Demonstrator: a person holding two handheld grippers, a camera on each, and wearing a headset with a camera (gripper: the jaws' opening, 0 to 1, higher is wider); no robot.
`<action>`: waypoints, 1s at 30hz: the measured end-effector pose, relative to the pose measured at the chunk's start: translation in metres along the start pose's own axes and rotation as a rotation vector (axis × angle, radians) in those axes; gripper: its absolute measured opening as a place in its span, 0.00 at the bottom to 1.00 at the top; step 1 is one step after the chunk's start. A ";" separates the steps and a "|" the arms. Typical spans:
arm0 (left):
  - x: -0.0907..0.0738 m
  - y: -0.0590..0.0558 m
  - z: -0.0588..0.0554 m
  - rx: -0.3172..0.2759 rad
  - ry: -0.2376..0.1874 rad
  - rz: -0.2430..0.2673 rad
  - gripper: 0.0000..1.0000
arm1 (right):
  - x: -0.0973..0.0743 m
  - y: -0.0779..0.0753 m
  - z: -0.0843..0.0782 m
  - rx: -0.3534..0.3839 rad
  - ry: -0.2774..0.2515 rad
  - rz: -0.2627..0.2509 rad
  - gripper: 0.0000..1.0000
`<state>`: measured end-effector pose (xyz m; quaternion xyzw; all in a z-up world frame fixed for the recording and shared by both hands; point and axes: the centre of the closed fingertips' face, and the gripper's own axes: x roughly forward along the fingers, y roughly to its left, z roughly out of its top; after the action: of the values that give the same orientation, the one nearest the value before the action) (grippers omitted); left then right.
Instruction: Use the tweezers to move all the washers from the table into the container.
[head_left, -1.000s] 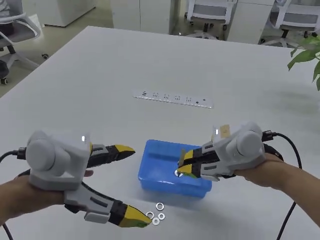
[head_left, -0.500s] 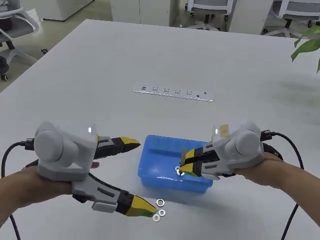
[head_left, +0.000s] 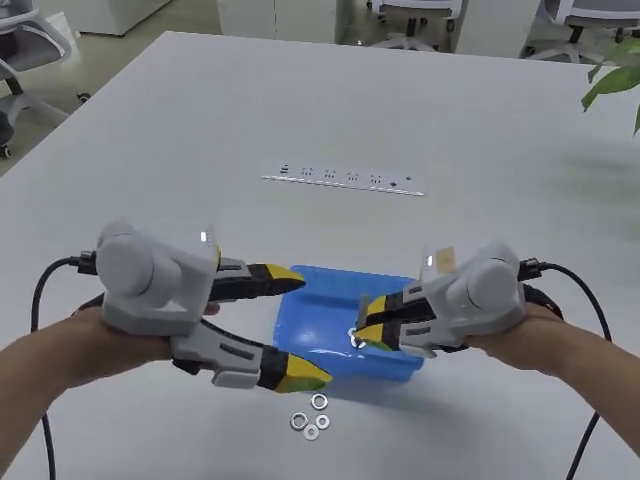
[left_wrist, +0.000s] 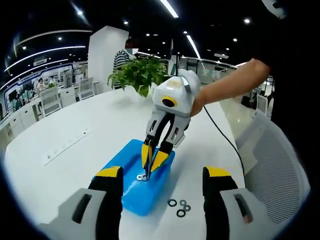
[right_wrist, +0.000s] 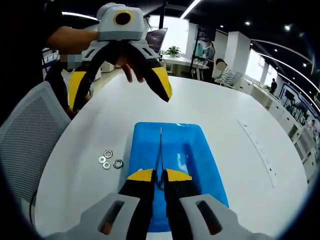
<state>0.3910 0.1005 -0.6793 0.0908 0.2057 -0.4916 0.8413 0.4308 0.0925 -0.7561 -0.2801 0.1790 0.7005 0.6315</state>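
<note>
While three washers (head_left: 311, 423) lie on the table (head_left: 450, 130), right tool (head_left: 362, 335) pinches tweezers (right_wrist: 160, 150) over the container (head_left: 345, 277), left tool (head_left: 308, 327) wide.

Logged shift of left tongs (head_left: 312, 327) from beside washers (head_left: 310, 420) toward container (head_left: 385, 362); upper tip now at its left rim, lower tip apart from washers.

White table (head_left: 450, 130) as I see it: a blue container (head_left: 375, 366), three washers (head_left: 310, 422) loose just beside its near wall, and a socket strip (head_left: 343, 180) well apart beyond.
</note>
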 end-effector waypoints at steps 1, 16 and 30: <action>0.002 0.002 0.001 0.009 0.004 -0.006 0.63 | 0.000 0.000 0.000 -0.001 0.000 0.000 0.08; 0.029 0.013 0.016 0.115 0.040 -0.056 0.29 | 0.000 0.000 0.000 -0.009 0.008 0.007 0.08; 0.047 0.019 0.016 0.180 0.052 -0.088 0.11 | 0.000 0.001 0.001 -0.027 0.012 0.016 0.08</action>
<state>0.4314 0.0674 -0.6865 0.1697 0.1864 -0.5420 0.8017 0.4293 0.0932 -0.7557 -0.2915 0.1757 0.7060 0.6210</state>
